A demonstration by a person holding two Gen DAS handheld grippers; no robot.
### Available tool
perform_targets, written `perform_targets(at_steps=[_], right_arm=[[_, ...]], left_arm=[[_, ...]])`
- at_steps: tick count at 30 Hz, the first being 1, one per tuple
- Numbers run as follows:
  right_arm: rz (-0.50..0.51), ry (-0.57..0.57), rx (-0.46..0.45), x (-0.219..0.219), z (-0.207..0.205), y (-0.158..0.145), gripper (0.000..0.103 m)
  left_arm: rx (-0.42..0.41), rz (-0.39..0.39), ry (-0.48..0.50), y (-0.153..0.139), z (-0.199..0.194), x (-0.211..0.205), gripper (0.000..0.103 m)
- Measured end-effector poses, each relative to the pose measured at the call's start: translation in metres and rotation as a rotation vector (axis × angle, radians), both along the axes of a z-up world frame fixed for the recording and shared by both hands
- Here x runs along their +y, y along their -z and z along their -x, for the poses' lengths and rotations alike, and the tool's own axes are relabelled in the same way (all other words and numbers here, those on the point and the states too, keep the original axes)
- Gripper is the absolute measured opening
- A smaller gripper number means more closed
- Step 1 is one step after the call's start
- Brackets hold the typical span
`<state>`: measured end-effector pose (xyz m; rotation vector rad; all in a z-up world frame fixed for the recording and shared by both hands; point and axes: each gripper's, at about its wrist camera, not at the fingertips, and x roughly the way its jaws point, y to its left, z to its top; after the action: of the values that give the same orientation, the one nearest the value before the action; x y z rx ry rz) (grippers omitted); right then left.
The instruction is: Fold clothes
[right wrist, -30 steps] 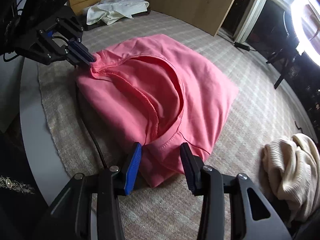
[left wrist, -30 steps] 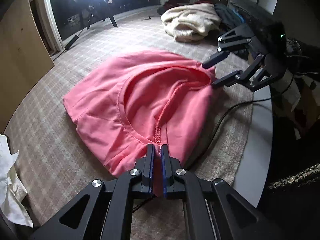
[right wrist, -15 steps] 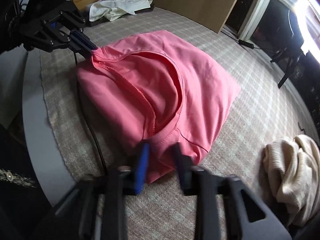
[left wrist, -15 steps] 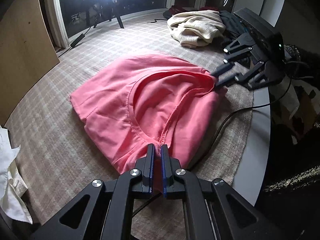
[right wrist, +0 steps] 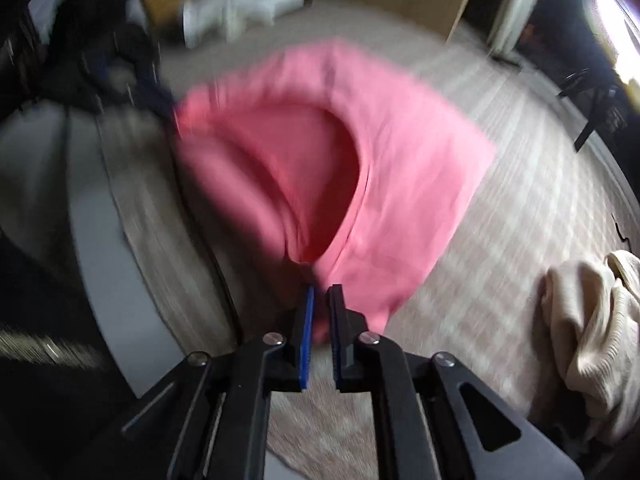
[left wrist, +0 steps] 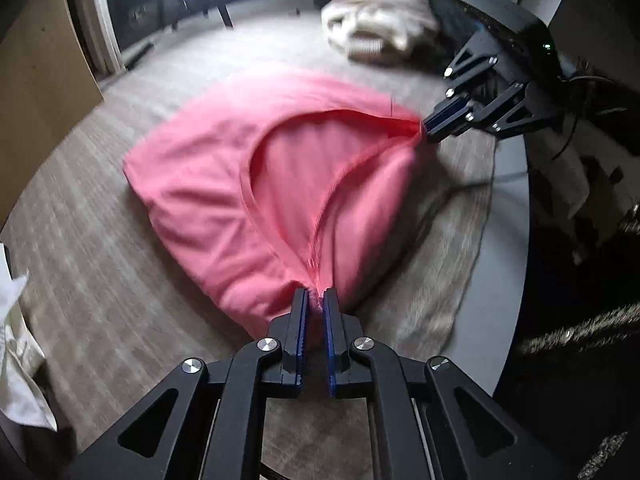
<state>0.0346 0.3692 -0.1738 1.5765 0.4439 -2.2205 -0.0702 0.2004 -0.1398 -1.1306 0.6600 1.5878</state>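
Left wrist view
Left gripper (left wrist: pixel 316 300): jaws clamped on the near corner of the pink garment (left wrist: pixel 224 184).
Right gripper (left wrist: pixel 430 130): pinching the far corner of the same open edge.
Garment: lies on the checked cloth (left wrist: pixel 100 280), its opening stretched between both grippers.
Cream sweater (left wrist: pixel 376 20): well beyond, blurred.

Right wrist view
Right gripper (right wrist: pixel 322 296): has just been closing; pink fabric (right wrist: pixel 404 168) caught between its pads.
Left gripper (right wrist: pixel 160 100): blurred, at the garment's far corner.
Cream sweater (right wrist: pixel 592 336): well to the right.

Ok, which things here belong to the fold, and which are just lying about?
In the job:
pink garment
left gripper, shut on it
right gripper, shut on it

Lying about:
cream sweater
white cloth
black cable
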Motion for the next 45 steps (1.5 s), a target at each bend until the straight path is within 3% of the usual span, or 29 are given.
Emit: perform_targets(at_steps=[2,5,9,12,15,18,20,23,26,29,32,34,36,38,39,42,45], right_arm=[[0.037,-0.015,0.008,0.002,-0.007,-0.011,0.009],[0.148,0.068,0.075,0.016,-0.002,-0.044,0.009],[0.242,0.125,0.160,0.014,0.021,-0.068,0.011],[0.193,0.170,0.161,0.008,0.040,-0.054,0.011],[0.236,0.237,0.128,0.013,0.064,-0.033,0.011],[0.230,0.283,0.075,0.006,0.079,0.000,0.011],[0.190,0.242,0.026,-0.003,0.073,0.016,0.011],[0.206,0.210,0.034,-0.004,0.055,0.003,0.011],[0.317,0.298,0.115,0.021,0.054,-0.031,0.011],[0.408,0.390,0.163,0.047,0.070,-0.046,0.011],[0.418,0.457,0.175,0.060,0.093,-0.037,0.011],[0.440,0.497,0.136,0.064,0.107,-0.021,0.011],[0.413,0.513,0.078,0.064,0.115,-0.001,0.011],[0.334,0.508,0.013,0.062,0.117,0.018,0.011],[0.348,0.518,0.007,0.066,0.110,0.015,0.011],[0.438,0.566,0.020,0.082,0.079,-0.010,0.011],[0.529,0.600,0.041,0.101,0.042,-0.055,0.014]], left_arm=[[0.003,-0.034,-0.031,-0.012,0.004,-0.011,0.013],[0.044,-0.078,-0.110,-0.025,0.014,-0.030,0.014],[0.063,-0.055,-0.127,-0.014,0.024,-0.031,0.016],[0.053,-0.086,-0.121,-0.010,0.026,-0.019,0.016],[0.022,-0.134,-0.135,-0.006,0.037,-0.007,0.016],[-0.035,-0.041,-0.116,0.020,0.037,-0.002,0.016],[-0.058,-0.001,-0.106,0.026,0.033,-0.009,0.016],[-0.066,-0.050,-0.152,0.004,0.039,-0.022,0.016],[-0.003,-0.123,-0.218,-0.014,0.061,-0.018,0.024],[0.020,-0.137,-0.324,-0.009,0.090,-0.004,0.024],[-0.007,-0.137,-0.356,0.009,0.109,0.012,0.024],[-0.018,-0.081,-0.358,0.026,0.113,0.018,0.024],[-0.018,-0.077,-0.358,0.032,0.112,0.014,0.025],[-0.028,-0.068,-0.390,0.024,0.110,0.001,0.025],[-0.035,-0.078,-0.415,0.017,0.108,-0.009,0.025],[-0.044,-0.144,-0.475,-0.018,0.094,-0.048,0.025],[-0.054,-0.191,-0.516,-0.053,0.082,-0.084,0.033]])
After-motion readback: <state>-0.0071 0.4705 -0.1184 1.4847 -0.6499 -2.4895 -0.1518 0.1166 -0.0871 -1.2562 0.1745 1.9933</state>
